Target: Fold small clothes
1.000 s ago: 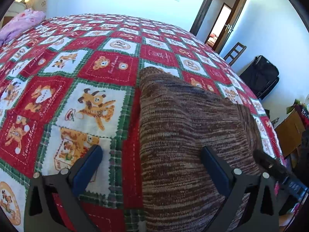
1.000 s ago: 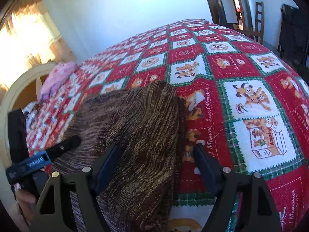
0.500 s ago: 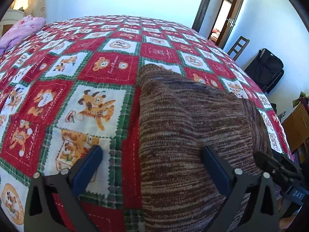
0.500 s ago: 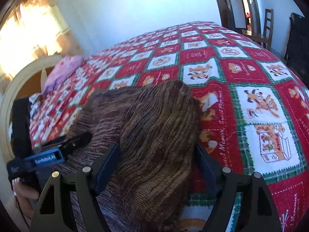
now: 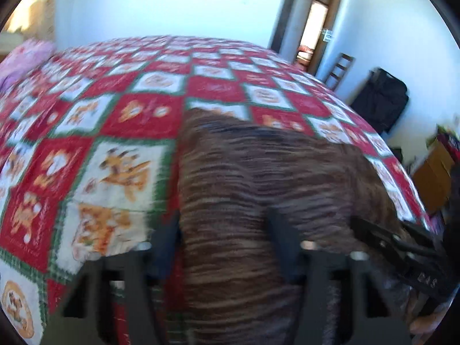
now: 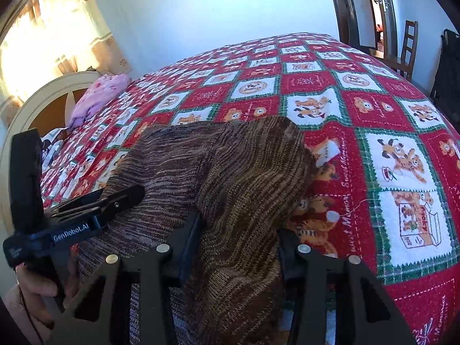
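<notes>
A brown striped knit garment (image 5: pixel 258 178) lies on the red, white and green patchwork bedspread (image 5: pixel 120 120). My left gripper (image 5: pixel 224 244) straddles the garment's near left edge. Its jaws are closing, and the knit fills the gap between the fingers. This view is blurred. My right gripper (image 6: pixel 238 241) is at the garment's (image 6: pixel 230 172) near right corner. Its jaws are closing too, with the fabric bunched into a raised ridge between them. The left gripper (image 6: pixel 126 198) also shows side-on over the garment at the left of the right wrist view.
A pink cloth (image 6: pixel 100 97) lies at the far end of the bed by a cream headboard (image 6: pixel 43 100). Beyond the bed stand a wooden chair (image 6: pixel 408 46), a black bag (image 5: pixel 379 97), a brown box (image 5: pixel 431 178) and an open doorway (image 5: pixel 313 28). A hand (image 6: pixel 31 287) holds the left gripper.
Both pairs of jaws have narrowed onto the garment. In the right wrist view the fabric now stands bunched between the fingers. The left wrist view has become blurred.
</notes>
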